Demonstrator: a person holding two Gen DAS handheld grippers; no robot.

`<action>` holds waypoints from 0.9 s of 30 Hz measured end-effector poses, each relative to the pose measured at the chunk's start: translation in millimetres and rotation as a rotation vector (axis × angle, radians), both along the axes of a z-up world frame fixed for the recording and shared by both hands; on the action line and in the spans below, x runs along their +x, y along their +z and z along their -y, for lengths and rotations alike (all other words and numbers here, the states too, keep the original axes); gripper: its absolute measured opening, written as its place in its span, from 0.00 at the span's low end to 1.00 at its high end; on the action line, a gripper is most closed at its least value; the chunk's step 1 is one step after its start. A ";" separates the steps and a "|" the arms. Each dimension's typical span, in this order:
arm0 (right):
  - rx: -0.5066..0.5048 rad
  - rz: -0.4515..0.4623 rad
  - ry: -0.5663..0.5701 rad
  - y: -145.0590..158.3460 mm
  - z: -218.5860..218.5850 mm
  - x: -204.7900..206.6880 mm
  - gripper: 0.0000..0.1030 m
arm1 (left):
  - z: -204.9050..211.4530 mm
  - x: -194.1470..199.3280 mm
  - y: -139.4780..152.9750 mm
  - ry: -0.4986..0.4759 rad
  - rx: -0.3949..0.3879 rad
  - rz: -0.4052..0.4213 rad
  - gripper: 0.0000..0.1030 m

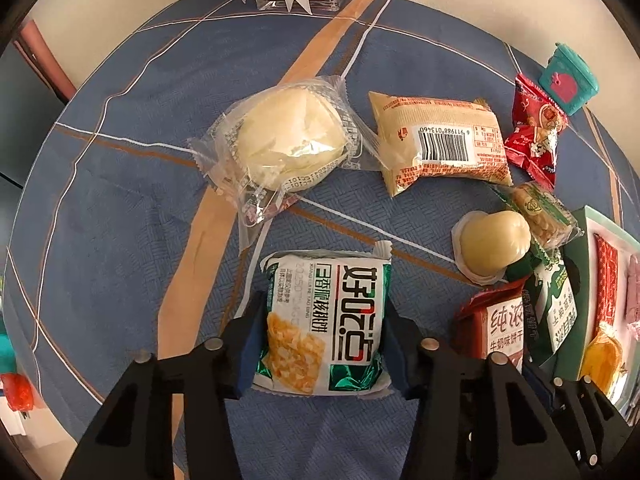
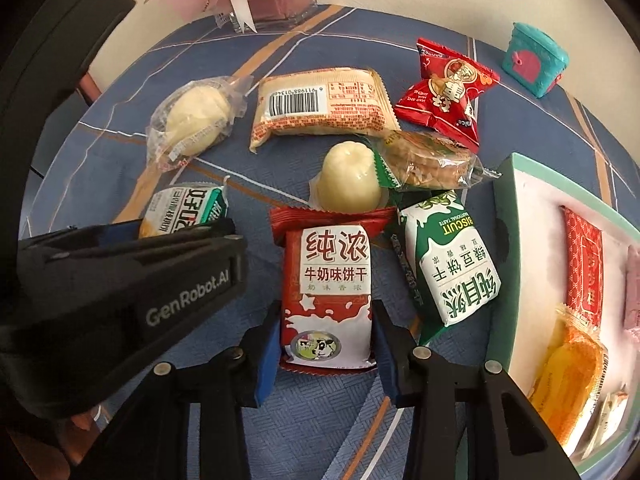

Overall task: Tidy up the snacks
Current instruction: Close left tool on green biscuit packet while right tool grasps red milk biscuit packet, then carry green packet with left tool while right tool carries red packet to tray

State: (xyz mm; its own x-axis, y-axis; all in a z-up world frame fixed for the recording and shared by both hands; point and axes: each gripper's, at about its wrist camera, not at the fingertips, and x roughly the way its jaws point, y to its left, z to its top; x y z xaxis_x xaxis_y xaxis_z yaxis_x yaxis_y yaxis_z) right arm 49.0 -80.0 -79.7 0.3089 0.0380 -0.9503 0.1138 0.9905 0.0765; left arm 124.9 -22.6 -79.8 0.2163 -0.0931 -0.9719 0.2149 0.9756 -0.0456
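Where the blue patterned tablecloth (image 1: 120, 208) runs nearest the cameras, each pair of tongs points steeply down over one snack. The left gripper (image 1: 324, 344) straddles the white-and-green walnut cake packet (image 1: 324, 320); its blue pads lie against the packet's two long sides, clamped on it as it rests flat on the cloth. The right gripper (image 2: 326, 340) stands just beside it, toward the tray, and its pads press the sides of the red-and-white milk biscuit packet (image 2: 328, 288), which also lies on the cloth. In the right wrist view the left gripper's black body shows at the left, with the walnut cake packet peeking out beyond it.

Next to the milk biscuit packet, on the tray side, a green-and-white mung bean biscuit packet (image 2: 448, 264) lies tilted, its corner near the rim of the teal tray (image 2: 504, 216) at the table's right edge. Inside the tray lie a red wrapper (image 2: 584, 264) and an orange-yellow wrapped snack (image 2: 568, 364).

Just beyond the milk biscuit packet sits a pale jelly cup (image 2: 352, 176), touching a clear-wrapped nut cracker (image 2: 428, 160). Farther out lie a clear-bagged white bun (image 1: 288, 136), a beige packet with a barcode (image 1: 440, 140) and a red peanut sachet (image 2: 444, 88). At the far edge stand a glass vase with pink ribbon (image 2: 276, 0) and a small teal box (image 2: 532, 56).
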 end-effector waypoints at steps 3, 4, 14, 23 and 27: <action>0.027 -0.004 0.003 0.7 3.5 -1.4 0.42 | -8.6 0.5 1.9 0.036 -0.039 -0.005 0.51; 0.041 -0.004 0.001 1.4 4.5 -1.7 0.42 | -11.6 0.9 2.4 0.050 -0.054 -0.007 0.51; 0.138 0.053 -0.006 42.7 18.6 -10.3 0.41 | -32.8 -6.8 42.1 0.125 -0.116 0.080 0.50; 0.148 0.137 -0.047 91.9 41.7 -33.1 0.41 | -38.7 -25.7 102.1 0.175 -0.168 0.215 0.50; 0.147 0.158 -0.072 100.6 51.2 -34.2 0.41 | -31.0 -33.1 115.7 0.170 -0.182 0.246 0.50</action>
State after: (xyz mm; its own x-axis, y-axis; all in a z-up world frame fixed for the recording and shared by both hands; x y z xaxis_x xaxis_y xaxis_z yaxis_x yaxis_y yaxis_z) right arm 14.8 -131.2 20.9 0.4600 0.1449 -0.8760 0.1592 0.9572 0.2419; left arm 91.8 8.4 35.9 0.4693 -0.2025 -0.8595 0.0762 0.9790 -0.1890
